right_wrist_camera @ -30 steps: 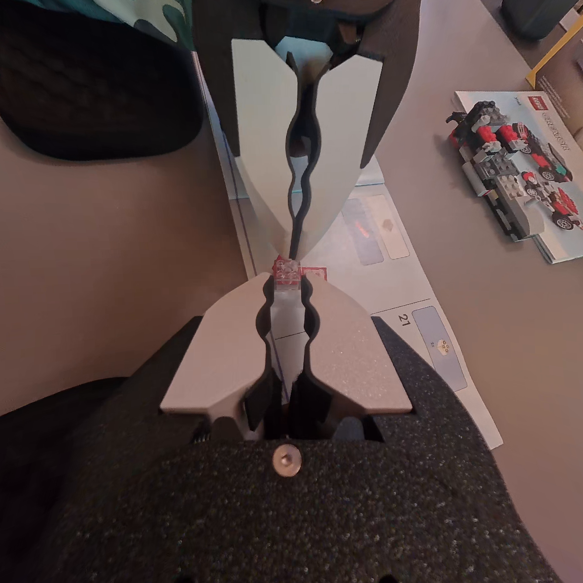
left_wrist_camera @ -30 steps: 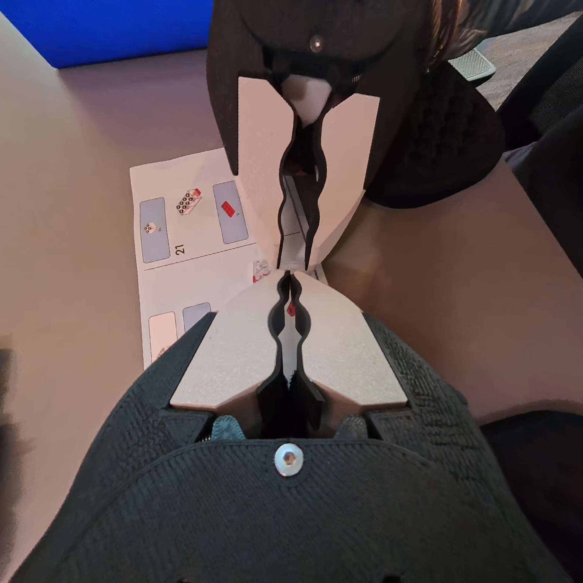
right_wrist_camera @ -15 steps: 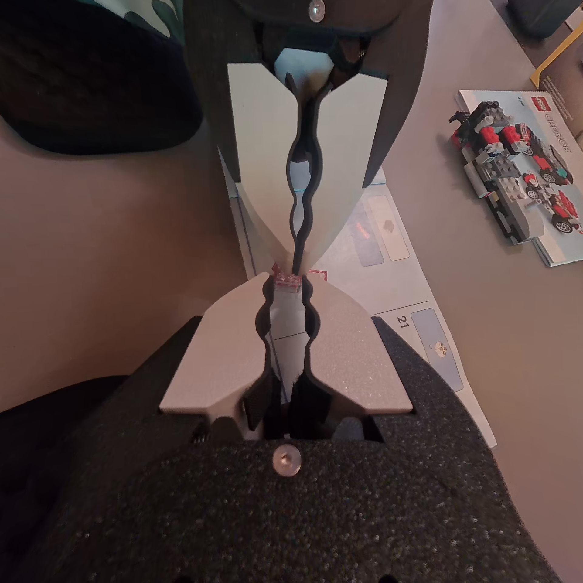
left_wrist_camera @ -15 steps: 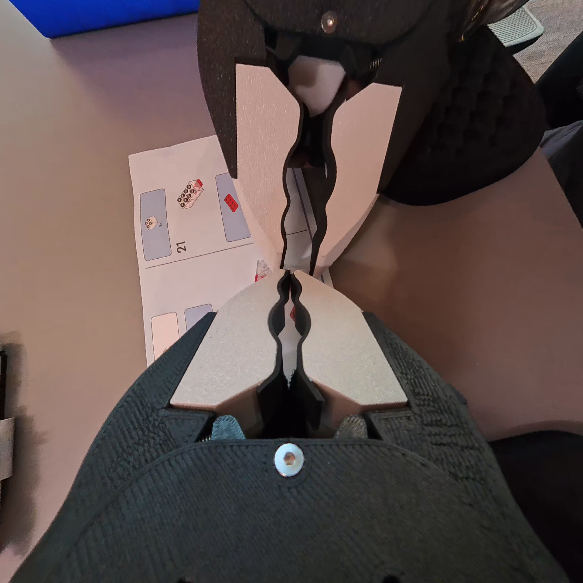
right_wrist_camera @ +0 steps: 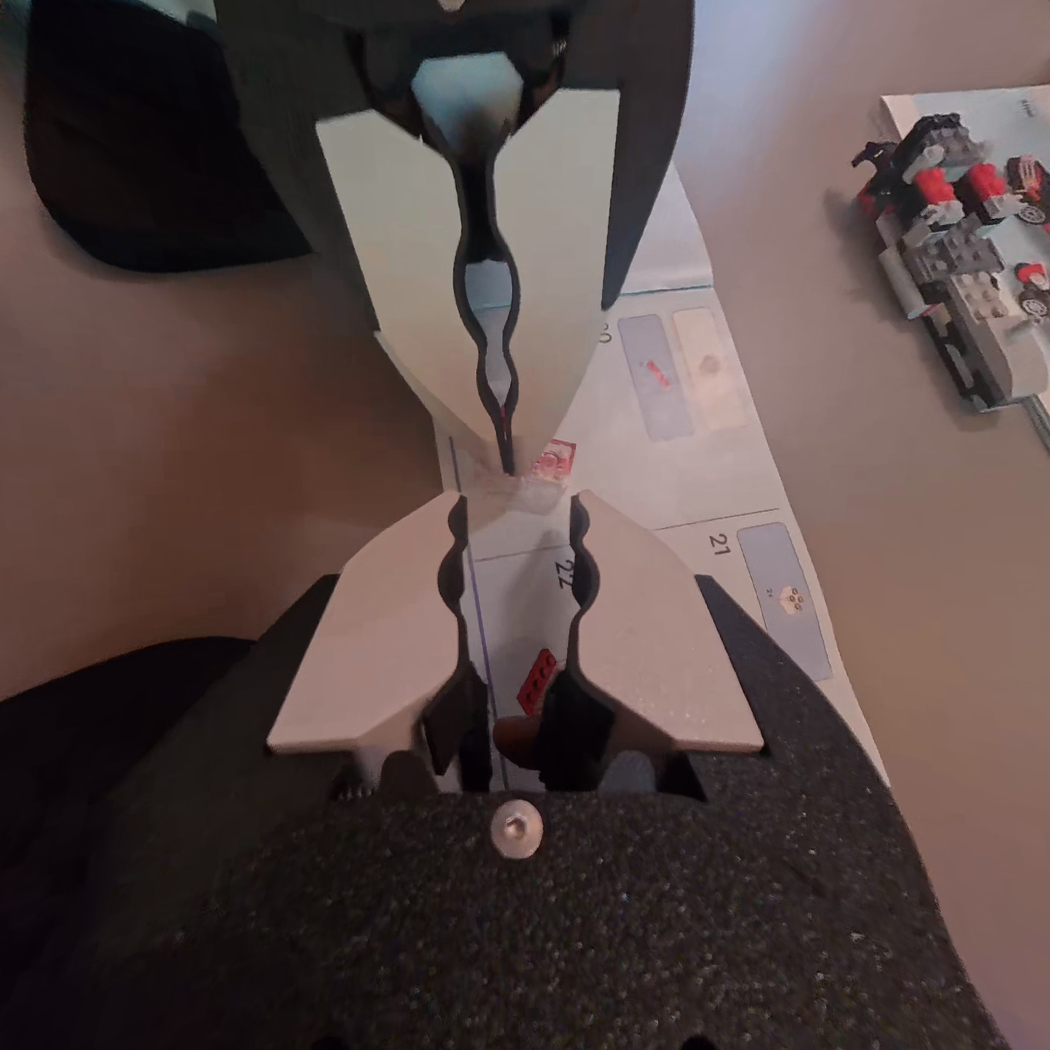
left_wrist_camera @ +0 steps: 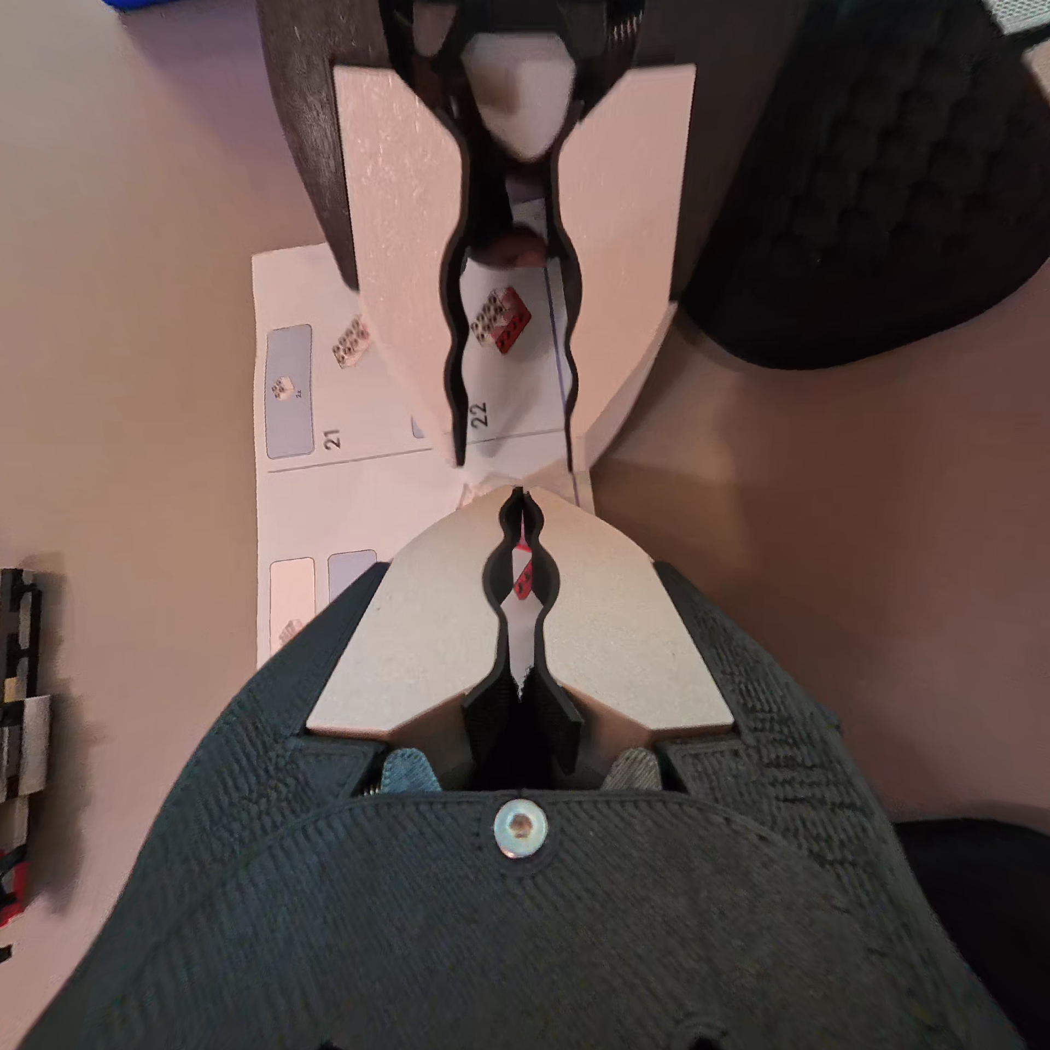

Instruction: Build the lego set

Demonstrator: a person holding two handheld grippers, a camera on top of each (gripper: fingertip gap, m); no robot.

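Observation:
In the left wrist view my left gripper (left_wrist_camera: 520,495) is shut, with a small red piece (left_wrist_camera: 523,574) showing in the gap between its fingers. My right gripper (left_wrist_camera: 512,463) faces it tip to tip, jaws apart. In the right wrist view my right gripper (right_wrist_camera: 517,500) is open and empty. The left gripper (right_wrist_camera: 505,467) is shut, with the red piece (right_wrist_camera: 503,425) between its fingers. A small clear brick (right_wrist_camera: 531,490), blurred, sits at the left fingertips just ahead of my open right jaws. I cannot tell whether it is joined to the red piece.
Both grippers hover over a white instruction sheet (left_wrist_camera: 341,511) (right_wrist_camera: 738,454) on a tan table. A part-built grey, black and red lego vehicle (right_wrist_camera: 966,255) lies on a booklet at the right, and also shows at the left edge (left_wrist_camera: 17,682). A black textured object (left_wrist_camera: 852,199) lies beyond. The grippers are tip to tip, or close to it.
My right gripper was shut on the clear brick and has opened and let it go. The left gripper has stayed shut. Both grippers have come lower over the sheet.

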